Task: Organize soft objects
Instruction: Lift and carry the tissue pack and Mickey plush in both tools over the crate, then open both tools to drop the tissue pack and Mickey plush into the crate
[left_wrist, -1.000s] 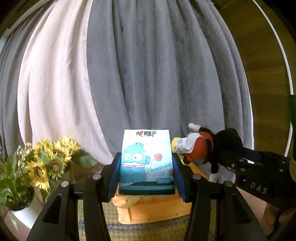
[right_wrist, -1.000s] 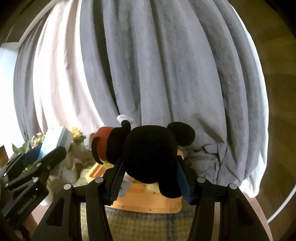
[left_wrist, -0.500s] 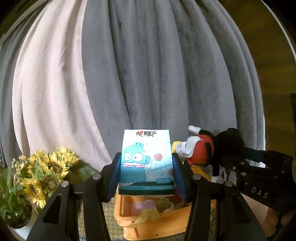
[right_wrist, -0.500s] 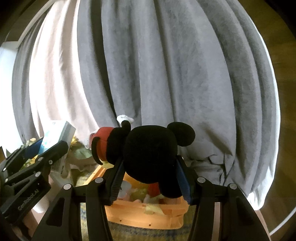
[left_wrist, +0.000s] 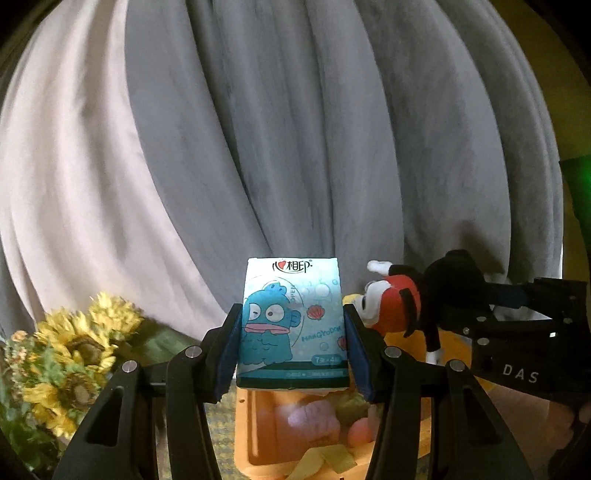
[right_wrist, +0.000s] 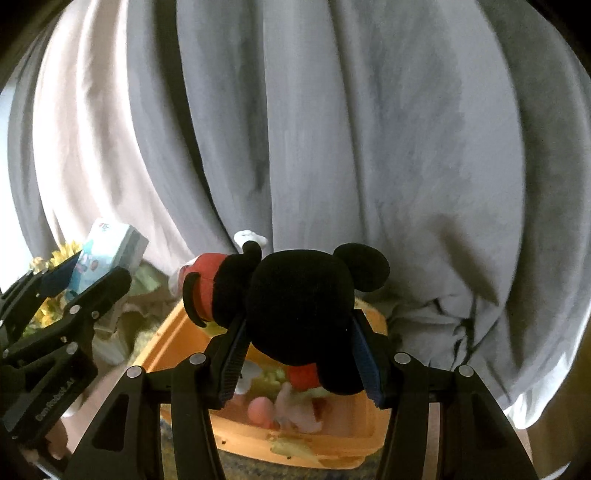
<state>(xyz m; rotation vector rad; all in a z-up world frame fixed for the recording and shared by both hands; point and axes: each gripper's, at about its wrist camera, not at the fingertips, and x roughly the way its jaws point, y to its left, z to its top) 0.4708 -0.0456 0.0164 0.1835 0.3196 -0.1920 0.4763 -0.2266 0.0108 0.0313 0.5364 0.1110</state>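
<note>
left gripper (left_wrist: 291, 350) clamps the teal cartoon tissue pack (left_wrist: 291, 325), right gripper (right_wrist: 301, 363) clamps the black mouse plush (right_wrist: 295, 306) above the orange plastic bin (right_wrist: 354, 439); crowded, early release risks spillover.

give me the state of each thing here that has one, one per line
left gripper: shut on tissue pack
tissue pack: held upright above the bin
right gripper: shut on mouse plush
mouse plush: held over the bin
orange bin: open, soft items inside
</note>
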